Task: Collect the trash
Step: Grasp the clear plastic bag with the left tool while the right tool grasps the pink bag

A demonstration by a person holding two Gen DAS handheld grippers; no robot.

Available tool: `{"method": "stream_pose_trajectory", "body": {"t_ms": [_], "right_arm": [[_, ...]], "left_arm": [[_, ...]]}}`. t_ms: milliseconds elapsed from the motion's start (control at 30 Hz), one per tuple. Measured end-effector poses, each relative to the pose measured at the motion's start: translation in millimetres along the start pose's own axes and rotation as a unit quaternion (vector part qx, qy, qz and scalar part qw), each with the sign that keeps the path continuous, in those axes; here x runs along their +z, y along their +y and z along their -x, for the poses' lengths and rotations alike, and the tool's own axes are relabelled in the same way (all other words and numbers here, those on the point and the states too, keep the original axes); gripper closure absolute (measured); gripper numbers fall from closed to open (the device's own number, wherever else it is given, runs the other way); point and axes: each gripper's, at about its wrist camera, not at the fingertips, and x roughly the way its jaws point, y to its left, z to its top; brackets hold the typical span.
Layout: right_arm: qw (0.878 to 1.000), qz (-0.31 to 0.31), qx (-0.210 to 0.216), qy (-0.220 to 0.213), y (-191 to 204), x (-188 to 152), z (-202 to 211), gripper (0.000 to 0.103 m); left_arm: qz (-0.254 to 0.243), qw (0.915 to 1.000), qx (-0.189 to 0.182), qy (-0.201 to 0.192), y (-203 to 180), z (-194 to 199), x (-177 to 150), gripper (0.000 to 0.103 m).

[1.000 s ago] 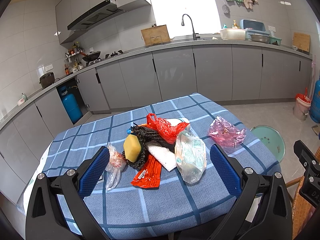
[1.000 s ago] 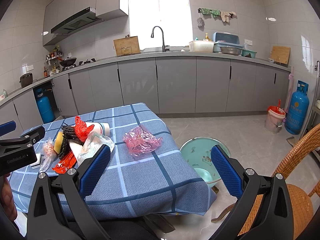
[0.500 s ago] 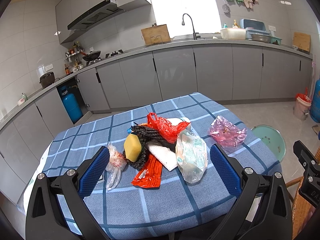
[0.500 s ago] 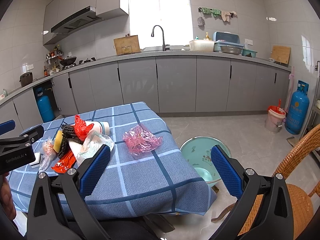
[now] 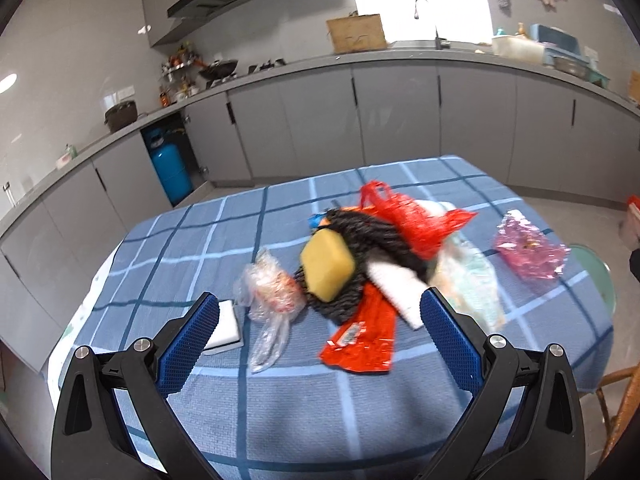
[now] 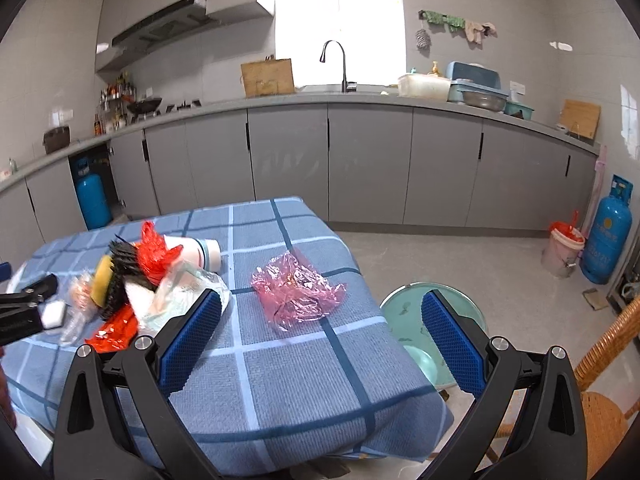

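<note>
A heap of trash lies on the blue checked tablecloth [image 5: 280, 408]: a yellow sponge [image 5: 327, 265] on a black scrubber, a red plastic bag [image 5: 408, 216], a red wrapper [image 5: 360, 340], a clear bag [image 5: 268, 296] and a clear packet [image 5: 472, 284]. A pink crumpled bag [image 5: 528, 246] lies apart at the right; it also shows in the right wrist view [image 6: 298, 288]. My left gripper [image 5: 320, 340] is open, just in front of the heap. My right gripper [image 6: 320, 332] is open and empty over the table's right edge.
A green basin [image 6: 436, 316] stands on the floor beside the table. A wicker chair [image 6: 600, 412] is at the right. A bin with a red bag [image 6: 562, 250] and a blue gas cylinder [image 6: 608, 236] stand by the grey cabinets. A white block [image 5: 226, 326] lies near my left finger.
My left gripper has moved forward and down toward the trash heap, which now looks larger and blurred. The right gripper has barely moved. Both stay open.
</note>
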Motion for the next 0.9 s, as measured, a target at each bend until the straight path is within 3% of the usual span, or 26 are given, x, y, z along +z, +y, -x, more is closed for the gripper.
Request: {"method": "stream_pose_trajectory", "body": {"t_ms": [433,900], "right_arm": [[0.998,0.046,0.001,0.051,25.7,5.6,-87.7,0.005],[0.996,0.06,-0.008,0.061,28.9,3.2,-122.0,0.005]], "left_arm": [[0.059,0.9928,0.053,0.09,68.9,-77.9,-21.4,0.004],[0.054,0.9899,0.046,0.122,59.6,-140.7,-1.8,0.005]]}}
